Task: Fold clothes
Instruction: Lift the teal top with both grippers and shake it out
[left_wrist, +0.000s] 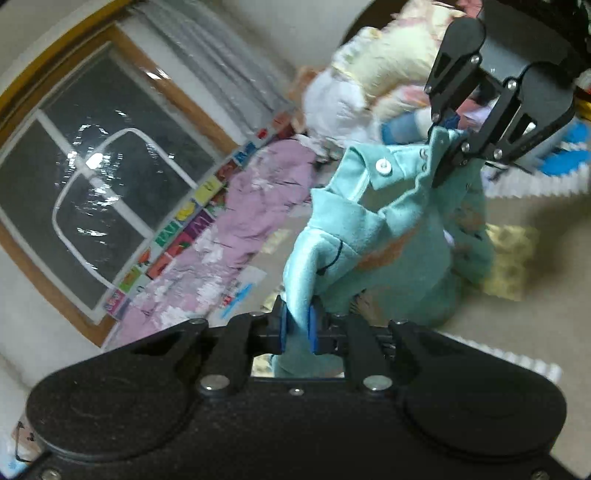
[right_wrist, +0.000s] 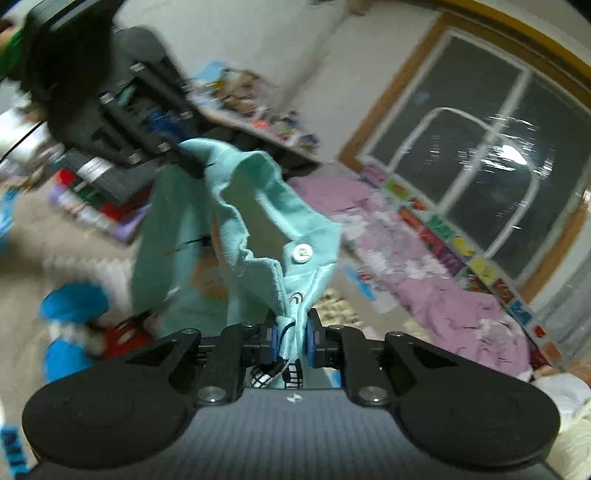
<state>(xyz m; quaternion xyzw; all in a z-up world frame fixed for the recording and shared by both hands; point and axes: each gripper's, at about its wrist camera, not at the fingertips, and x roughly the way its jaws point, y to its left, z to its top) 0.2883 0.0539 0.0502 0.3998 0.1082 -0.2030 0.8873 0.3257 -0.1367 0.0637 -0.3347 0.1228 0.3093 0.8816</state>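
Overhead, a soft mint-green shirt (left_wrist: 373, 236) with a white button (left_wrist: 382, 166) hangs stretched between both grippers: the left gripper (left_wrist: 297, 328) pinches one smooth, satiny edge, the right gripper (right_wrist: 291, 336) pinches the placket, above open beige carpet (left_wrist: 517, 295).

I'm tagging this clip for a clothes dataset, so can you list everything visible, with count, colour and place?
Garment: one, teal with a white button, hanging between both grippers above the floor.
Pink bedding: one spread, lilac-pink, on the floor below the window.
Window: one, dark panes, wooden frame, on the wall.
Picture strip: one row of coloured squares, along the base of the window.
Clothes pile: one heap, cream and white, behind the garment.
Blue item: blurred, on the floor; cannot tell what it is.
Left gripper: black, blue pads, jaws shut on the garment.
Right gripper: black, blue pads, jaws shut on the garment.
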